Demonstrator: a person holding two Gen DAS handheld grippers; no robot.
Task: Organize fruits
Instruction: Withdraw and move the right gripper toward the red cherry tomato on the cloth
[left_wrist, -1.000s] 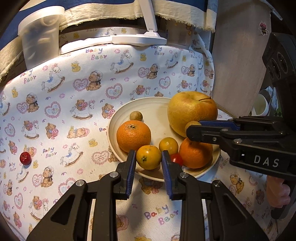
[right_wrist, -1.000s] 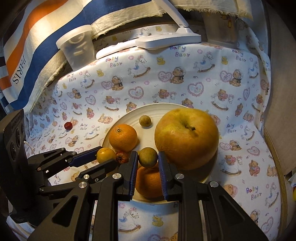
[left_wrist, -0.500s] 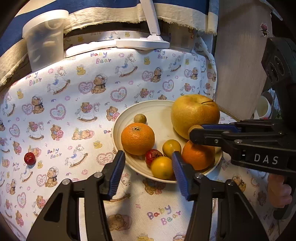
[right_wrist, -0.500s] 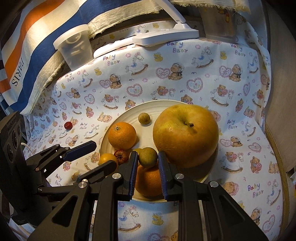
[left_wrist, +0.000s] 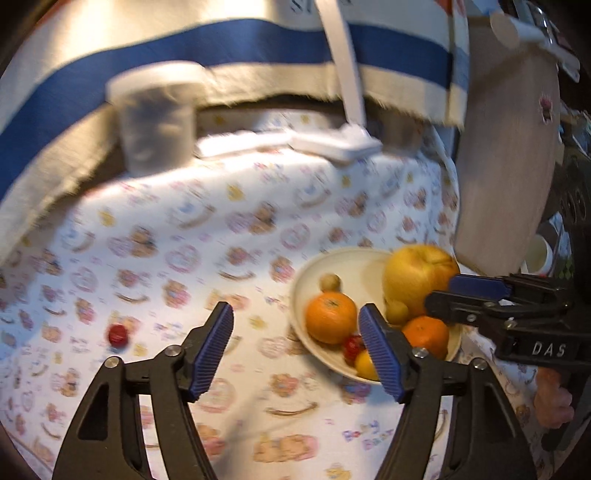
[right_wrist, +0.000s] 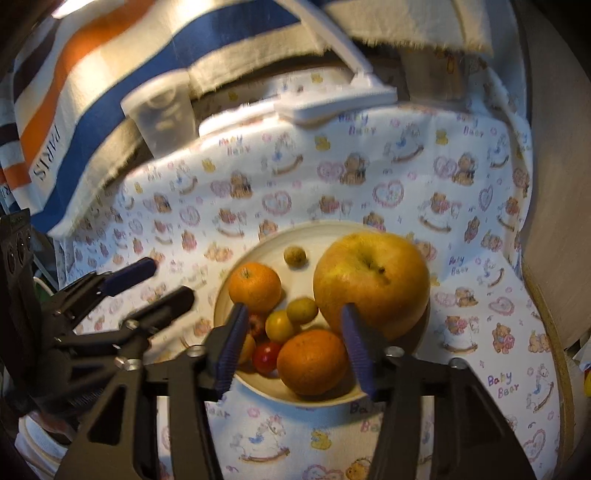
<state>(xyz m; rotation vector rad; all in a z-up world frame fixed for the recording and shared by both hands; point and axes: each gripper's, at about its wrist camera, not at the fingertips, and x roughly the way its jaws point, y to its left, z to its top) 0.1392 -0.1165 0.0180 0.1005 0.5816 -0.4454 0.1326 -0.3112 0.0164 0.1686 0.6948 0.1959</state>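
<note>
1. Your left gripper has let go of the small yellow-orange citrus that it pinched a second ago. Its jaws are opening, with only the printed cloth between them. That fruit now lies at the near rim of the plate, beside a small red fruit.
2. Your left gripper has drawn back and swung left; the plate now sits right of its right finger.
3. Your right gripper was closed on the small greenish-yellow fruit half a second ago. Its jaws are now opening and its pads touch nothing. That fruit rests free on the plate, against the large yellow apple.
4. Between the right pads lie the near orange, a yellow fruit and the red one.
5. The far orange and the small brown fruit keep their places on the plate.
6. One red fruit remains on the cloth, well left of the plate.
</note>
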